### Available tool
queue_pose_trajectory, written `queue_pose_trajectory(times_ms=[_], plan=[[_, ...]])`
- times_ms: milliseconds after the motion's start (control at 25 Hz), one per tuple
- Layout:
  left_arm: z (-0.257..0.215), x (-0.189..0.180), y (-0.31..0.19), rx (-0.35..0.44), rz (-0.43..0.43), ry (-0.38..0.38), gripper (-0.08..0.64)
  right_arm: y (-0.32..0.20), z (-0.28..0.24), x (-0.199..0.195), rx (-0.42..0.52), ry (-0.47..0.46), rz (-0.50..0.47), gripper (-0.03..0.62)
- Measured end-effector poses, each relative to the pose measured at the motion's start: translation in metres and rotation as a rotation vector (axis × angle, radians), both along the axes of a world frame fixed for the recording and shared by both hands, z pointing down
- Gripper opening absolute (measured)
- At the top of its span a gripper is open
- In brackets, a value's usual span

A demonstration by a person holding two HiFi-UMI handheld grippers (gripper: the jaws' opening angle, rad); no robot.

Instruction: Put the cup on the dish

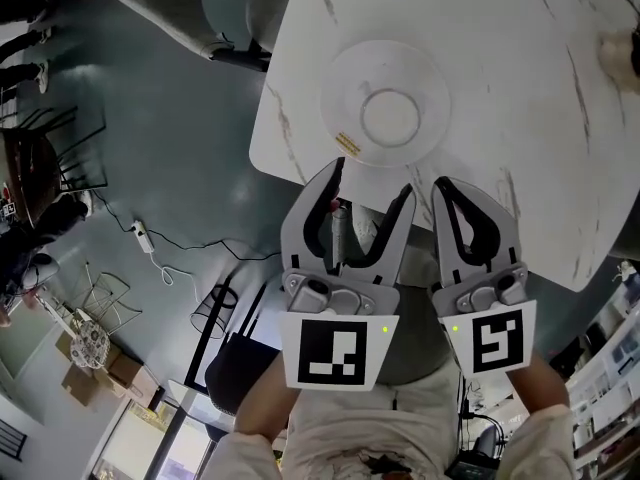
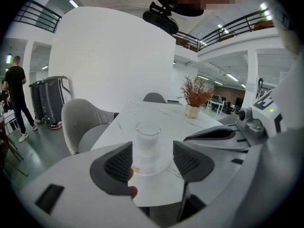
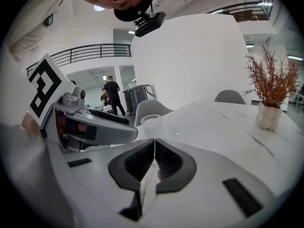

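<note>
A clear glass cup (image 1: pixel 390 116) stands upright in the middle of a clear round dish (image 1: pixel 340 88) on the white marble table (image 1: pixel 520 98), near its front edge. My left gripper (image 1: pixel 372 176) hovers just short of the table edge, open. Seen from the left gripper view, the cup (image 2: pixel 148 144) and dish (image 2: pixel 154 169) lie beyond the open left gripper (image 2: pixel 152 161), with nothing between the jaws. My right gripper (image 1: pixel 443 190) is beside it on the right, shut and empty. The right gripper view shows the right gripper (image 3: pixel 154 161) closed, with the cup (image 3: pixel 152 124) ahead to the left.
A small white vase of dried twigs (image 3: pixel 269 115) stands farther back on the table. Grey chairs (image 1: pixel 190 8) sit along the table's far side. A person in black (image 2: pixel 16 99) stands far off. Cables and boxes lie on the floor (image 1: pixel 150 243).
</note>
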State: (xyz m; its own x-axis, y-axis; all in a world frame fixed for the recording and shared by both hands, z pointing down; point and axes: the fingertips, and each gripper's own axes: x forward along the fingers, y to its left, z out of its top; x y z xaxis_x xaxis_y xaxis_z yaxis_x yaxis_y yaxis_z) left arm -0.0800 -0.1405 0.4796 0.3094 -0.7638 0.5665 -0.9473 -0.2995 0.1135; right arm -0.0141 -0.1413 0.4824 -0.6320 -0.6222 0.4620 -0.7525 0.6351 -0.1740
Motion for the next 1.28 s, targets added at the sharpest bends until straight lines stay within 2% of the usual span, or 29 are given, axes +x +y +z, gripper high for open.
queue_pose_trajectory(times_ms=[80, 160, 320, 440, 520, 720, 920, 1280], plan=[[-0.003, -0.001, 0.008, 0.001, 0.002, -0.004, 0.271, 0.004, -0.008, 0.000, 0.017, -0.005, 0.003, 0.005], [-0.010, -0.004, 0.014, 0.014, -0.021, -0.003, 0.161, 0.007, -0.016, 0.000, 0.034, -0.008, 0.009, 0.005], [-0.024, -0.005, 0.022, 0.025, -0.043, -0.012, 0.089, 0.015, -0.032, 0.003, 0.047, -0.013, 0.022, 0.005], [-0.032, -0.001, 0.028, 0.017, -0.026, -0.055, 0.058, 0.019, -0.042, 0.009, 0.061, -0.008, 0.028, 0.005], [-0.040, -0.001, 0.033, 0.029, -0.029, -0.070, 0.003, 0.020, -0.049, 0.012, 0.085, -0.002, 0.031, 0.005], [-0.055, -0.002, 0.049, 0.027, -0.087, -0.016, 0.003, 0.028, -0.068, 0.011, 0.106, -0.003, 0.039, 0.005], [-0.079, 0.007, 0.063, 0.065, -0.053, -0.010, 0.003, 0.043, -0.090, 0.008, 0.119, -0.009, 0.038, 0.005], [-0.111, 0.029, 0.103, -0.026, -0.036, 0.090, 0.003, 0.076, -0.132, 0.013, 0.158, -0.001, 0.019, 0.005]])
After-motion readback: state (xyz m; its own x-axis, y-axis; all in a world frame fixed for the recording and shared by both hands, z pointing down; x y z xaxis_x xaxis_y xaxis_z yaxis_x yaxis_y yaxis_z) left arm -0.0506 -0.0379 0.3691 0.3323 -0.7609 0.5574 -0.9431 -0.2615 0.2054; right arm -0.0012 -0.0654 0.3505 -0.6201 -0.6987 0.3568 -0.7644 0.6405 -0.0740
